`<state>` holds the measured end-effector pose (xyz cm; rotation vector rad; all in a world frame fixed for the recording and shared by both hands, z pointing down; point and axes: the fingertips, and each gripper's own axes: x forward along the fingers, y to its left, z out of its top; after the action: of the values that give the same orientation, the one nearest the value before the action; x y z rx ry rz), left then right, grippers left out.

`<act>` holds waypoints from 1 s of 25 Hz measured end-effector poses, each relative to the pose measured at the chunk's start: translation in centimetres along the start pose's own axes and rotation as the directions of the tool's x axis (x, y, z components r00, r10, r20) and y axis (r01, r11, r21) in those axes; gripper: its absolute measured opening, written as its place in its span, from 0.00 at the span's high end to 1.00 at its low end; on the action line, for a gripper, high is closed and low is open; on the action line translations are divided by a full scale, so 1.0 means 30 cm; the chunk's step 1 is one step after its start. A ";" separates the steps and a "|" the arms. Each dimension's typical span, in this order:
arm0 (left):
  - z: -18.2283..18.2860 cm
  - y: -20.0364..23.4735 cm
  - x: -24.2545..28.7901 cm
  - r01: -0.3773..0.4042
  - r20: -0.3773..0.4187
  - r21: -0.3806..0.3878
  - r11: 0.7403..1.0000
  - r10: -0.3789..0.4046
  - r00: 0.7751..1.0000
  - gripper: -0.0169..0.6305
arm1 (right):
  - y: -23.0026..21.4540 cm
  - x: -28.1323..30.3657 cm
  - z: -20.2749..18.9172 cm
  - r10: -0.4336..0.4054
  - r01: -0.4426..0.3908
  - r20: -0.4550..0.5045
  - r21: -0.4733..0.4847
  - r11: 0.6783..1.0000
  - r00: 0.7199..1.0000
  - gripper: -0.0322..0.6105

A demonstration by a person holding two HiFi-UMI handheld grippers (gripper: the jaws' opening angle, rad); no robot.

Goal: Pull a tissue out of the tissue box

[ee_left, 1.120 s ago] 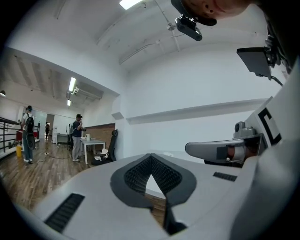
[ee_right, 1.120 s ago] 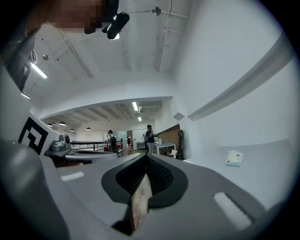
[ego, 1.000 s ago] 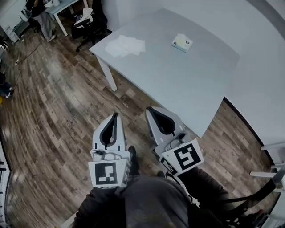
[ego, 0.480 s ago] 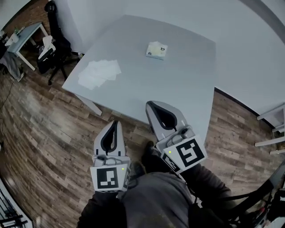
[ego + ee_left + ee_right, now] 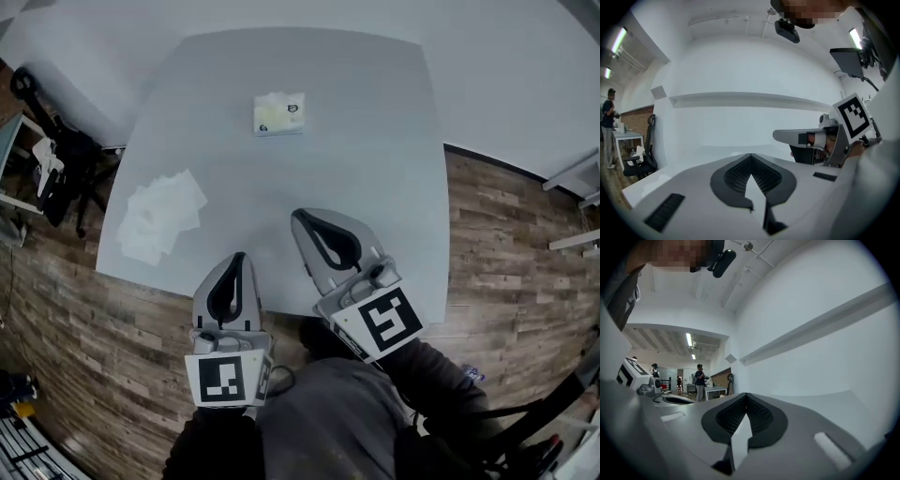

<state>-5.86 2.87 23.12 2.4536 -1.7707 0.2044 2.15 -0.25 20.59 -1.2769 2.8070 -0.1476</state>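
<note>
The tissue box [image 5: 278,114], pale yellow and white with a tissue showing at its top, lies on the far half of the grey table [image 5: 375,141]. My left gripper [image 5: 237,256] is shut and empty, its tip over the table's near edge. To its right, my right gripper [image 5: 297,217] reaches a little further over the tabletop, also shut with nothing in it. Both are well short of the box. In the left gripper view the left gripper [image 5: 750,155] points level at a white wall, and the right gripper [image 5: 746,394] does the same in its own view. Neither gripper view shows the box.
A loose pile of white tissues [image 5: 159,217] lies at the table's left edge. A black office chair [image 5: 42,164] stands on the wood floor to the left. White furniture [image 5: 577,178] juts in at the right. A person [image 5: 608,125] stands far off by a desk.
The view has swung so the table now lies straight ahead. Both grippers have come from over the floor to the table's near edge. Their jaws have stayed shut.
</note>
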 end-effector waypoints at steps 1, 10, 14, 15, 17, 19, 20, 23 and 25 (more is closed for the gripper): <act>0.000 0.006 0.063 0.017 -0.010 -0.003 1.000 -0.017 1.000 0.97 | -0.034 0.036 -0.022 -0.003 0.003 -0.015 0.004 1.000 1.000 0.95; 0.153 0.066 0.354 0.078 0.014 0.007 0.997 -0.078 0.997 0.97 | -0.228 0.242 0.049 -0.039 0.040 -0.017 0.022 0.999 0.999 0.95; 0.184 0.111 0.455 0.093 0.018 0.004 0.996 -0.093 0.995 0.97 | -0.274 0.325 0.056 -0.049 0.050 -0.020 0.027 0.998 0.999 0.95; 0.181 0.122 0.486 0.100 0.017 0.000 0.995 -0.100 0.995 0.97 | -0.287 0.347 0.041 -0.053 0.054 -0.028 0.029 0.998 0.998 0.95; 0.161 0.147 0.561 0.115 0.012 -0.011 0.993 -0.115 0.993 0.97 | -0.327 0.398 0.001 -0.068 0.070 -0.045 0.037 0.997 0.997 0.95; 0.121 0.168 0.647 0.146 -0.006 -0.022 0.989 -0.146 0.989 0.97 | -0.381 0.454 -0.051 -0.093 0.096 -0.065 0.052 0.994 0.994 0.95; 0.092 0.175 0.692 0.167 -0.025 -0.028 0.986 -0.168 0.985 0.97 | -0.409 0.482 -0.080 -0.106 0.111 -0.076 0.063 0.992 0.991 0.95; 0.018 0.215 0.837 0.193 -0.046 -0.074 0.978 -0.197 0.979 0.97 | -0.491 0.568 -0.165 -0.139 0.148 -0.100 0.089 0.985 0.985 0.95; -0.037 0.231 0.925 0.215 -0.065 -0.100 0.972 -0.222 0.973 0.97 | -0.540 0.617 -0.224 -0.160 0.171 -0.118 0.093 0.981 0.980 0.95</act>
<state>-3.86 -25.06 29.05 2.5137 -1.4334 0.1877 1.53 -24.36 28.84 -1.5215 2.7361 -0.3766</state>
